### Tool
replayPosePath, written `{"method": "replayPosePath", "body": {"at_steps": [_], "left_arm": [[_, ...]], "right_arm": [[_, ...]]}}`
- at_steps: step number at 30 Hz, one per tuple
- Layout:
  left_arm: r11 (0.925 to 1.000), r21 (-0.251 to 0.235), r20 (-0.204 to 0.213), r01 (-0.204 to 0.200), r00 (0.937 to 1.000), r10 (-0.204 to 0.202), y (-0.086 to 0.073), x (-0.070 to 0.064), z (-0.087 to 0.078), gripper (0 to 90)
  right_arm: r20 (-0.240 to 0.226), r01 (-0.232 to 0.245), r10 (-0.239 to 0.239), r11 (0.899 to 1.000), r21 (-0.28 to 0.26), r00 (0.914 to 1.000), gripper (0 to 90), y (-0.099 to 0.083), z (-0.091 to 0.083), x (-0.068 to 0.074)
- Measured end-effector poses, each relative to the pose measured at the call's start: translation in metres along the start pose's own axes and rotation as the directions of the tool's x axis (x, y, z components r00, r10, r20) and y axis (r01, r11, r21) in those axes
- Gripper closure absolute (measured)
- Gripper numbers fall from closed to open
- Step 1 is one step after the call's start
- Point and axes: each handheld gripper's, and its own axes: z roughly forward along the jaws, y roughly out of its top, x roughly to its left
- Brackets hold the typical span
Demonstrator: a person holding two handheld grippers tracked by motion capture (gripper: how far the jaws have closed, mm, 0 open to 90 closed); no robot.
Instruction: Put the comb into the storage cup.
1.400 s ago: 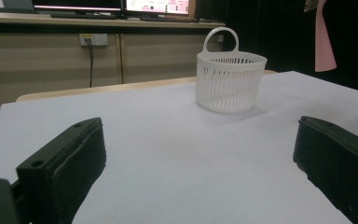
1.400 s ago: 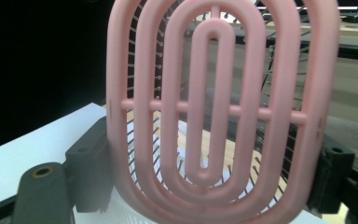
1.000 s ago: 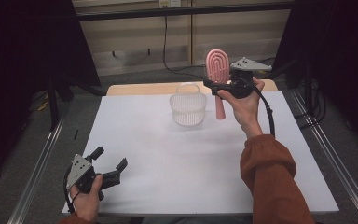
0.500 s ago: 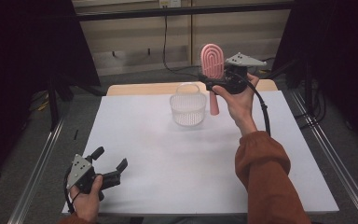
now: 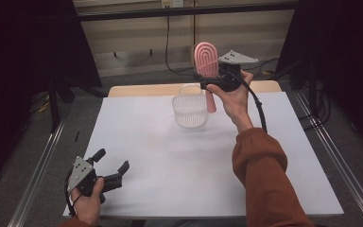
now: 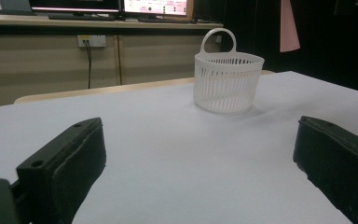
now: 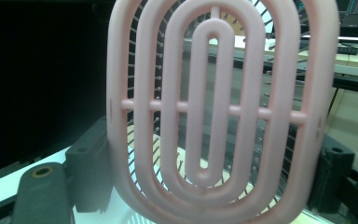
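Brush [image 5: 206, 60] is what I have in hand: pink, oval-headed, held upright in my right tool [image 5: 211, 84], whose jaws pinch it low on the head, near where the handle begins. Its long axis runs nearly vertical, head up, handle [image 5: 211, 102] hanging down just beside the basket [image 5: 190, 111], on the basket's right and a little behind it. In the right gripper view the head [image 7: 219, 107] stands between the two jaws, with the basket's white rim [image 7: 135, 217] showing low beneath it.

That offset is what I judge the next move to turn on. The handle tip is beside the basket's opening, not over it, and looks lower than the rim, so I would lift a little, shift the brush across toward the basket, then lower it handle first.

My left tool [image 5: 108, 165] is well apart from the basket, resting low at the near left corner of the tabletop [image 5: 170, 179], jaws spread and holding nothing. In the left gripper view it faces the basket [image 6: 227, 81] across bare white surface. The right hand is plainly the nearer one.
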Motion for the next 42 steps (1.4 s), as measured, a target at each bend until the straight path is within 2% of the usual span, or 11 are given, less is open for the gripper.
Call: {"method": "replayPosePath", "body": {"at_steps": [12, 16, 20, 23, 27, 30, 42], "left_arm": [[1.0, -0.004, -0.003, -0.001, 1.0, 0.001, 0.0, 0.001, 0.0, 2.4], [1.0, -0.001, 0.002, -0.002, 1.0, 0.002, 0.0, 0.001, 0.0, 2.4], [1.0, 0.0, -0.001, -0.005, 1.0, 0.005, 0.0, 0.001, 0.0, 2.4], [1.0, 0.005, 0.003, -0.007, 1.0, 0.007, 0.0, 0.001, 0.0, 2.4], [1.0, 0.004, 0.003, -0.006, 1.0, 0.006, 0.0, 0.001, 0.0, 2.4], [1.0, 0.005, 0.003, -0.009, 1.0, 0.009, 0.0, 0.001, 0.0, 2.4], [1.0, 0.002, 0.005, -0.008, 1.0, 0.008, 0.0, 0.001, 0.0, 2.4]], "right_arm": [[-0.011, 0.007, -0.007, 1.0, 0.003, 0.9999, 19.8, -0.002, 0.018, 0.006], [-0.012, -0.002, 0.002, 1.0, -0.008, 0.9999, 19.9, 0.002, 0.022, 0.006], [-0.014, 0.008, -0.008, 1.0, -0.024, 0.9999, 19.9, 0.007, 0.026, 0.007], [-0.014, -0.009, 0.008, 0.999, -0.049, 0.9999, 19.8, 0.012, 0.029, 0.01], [-0.018, 0.014, -0.015, 0.999, -0.047, 0.9997, 19.9, 0.014, 0.035, 0.011], [-0.024, 0.009, -0.011, 0.998, -0.067, 0.9997, 19.8, 0.011, 0.04, 0.009], [-0.006, -0.004, 0.004, 0.999, -0.034, 1.0, 19.8, -0.007, 0.056, -0.002]]}}
